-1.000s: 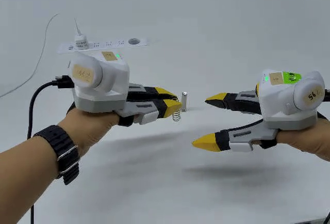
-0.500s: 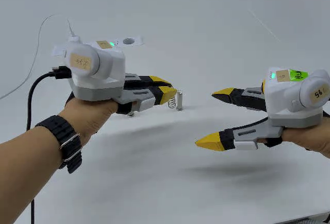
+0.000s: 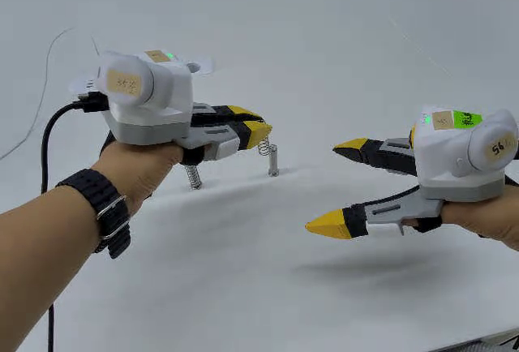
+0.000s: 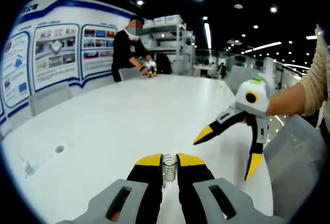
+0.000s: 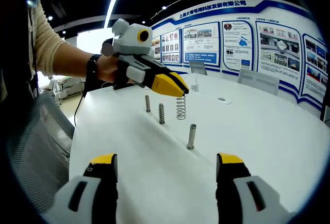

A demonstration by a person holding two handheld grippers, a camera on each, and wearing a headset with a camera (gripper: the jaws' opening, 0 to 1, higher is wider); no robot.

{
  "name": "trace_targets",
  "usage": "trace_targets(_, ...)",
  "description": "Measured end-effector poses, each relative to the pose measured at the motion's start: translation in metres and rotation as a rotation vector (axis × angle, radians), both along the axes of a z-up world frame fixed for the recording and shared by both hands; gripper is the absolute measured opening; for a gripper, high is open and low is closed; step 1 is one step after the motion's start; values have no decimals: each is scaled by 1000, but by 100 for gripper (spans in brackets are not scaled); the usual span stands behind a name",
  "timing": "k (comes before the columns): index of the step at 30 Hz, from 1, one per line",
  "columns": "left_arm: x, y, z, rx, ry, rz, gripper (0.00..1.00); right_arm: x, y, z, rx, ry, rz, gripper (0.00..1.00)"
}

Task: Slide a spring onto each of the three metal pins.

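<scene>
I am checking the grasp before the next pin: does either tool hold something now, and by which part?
The left tool pinches a spring by its upper end; the right tool is open and empty.

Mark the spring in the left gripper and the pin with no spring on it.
held spring [image 5: 181, 108]: right gripper view, middle coils.
bare pin [image 5: 191, 137]: right gripper view, middle of its shaft.

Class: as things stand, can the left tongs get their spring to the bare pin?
Probably yes. The left tongs hold the spring close beside the bare pin, with nothing between them. The right tongs hang open, well clear.
</scene>
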State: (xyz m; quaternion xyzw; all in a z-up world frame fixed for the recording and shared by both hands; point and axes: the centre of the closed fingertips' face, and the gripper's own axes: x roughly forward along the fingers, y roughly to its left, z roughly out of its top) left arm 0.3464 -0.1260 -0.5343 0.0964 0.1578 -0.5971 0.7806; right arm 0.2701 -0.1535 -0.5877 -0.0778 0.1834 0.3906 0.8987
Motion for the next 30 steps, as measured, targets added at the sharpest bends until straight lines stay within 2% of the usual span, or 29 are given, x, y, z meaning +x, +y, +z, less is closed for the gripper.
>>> trace_targets(11, 7, -11, -2, 0, -3, 0, 9, 2, -1, -2, 9, 5, -15, 81)
trace_targets(19, 10, -15, -8, 17, -5, 3, 9, 2, 1, 0, 25, 8, -19, 81)
trace_targets(30, 10, -19, -16, 38, -2, 0, 9, 1, -2, 0, 40, 11, -31, 81)
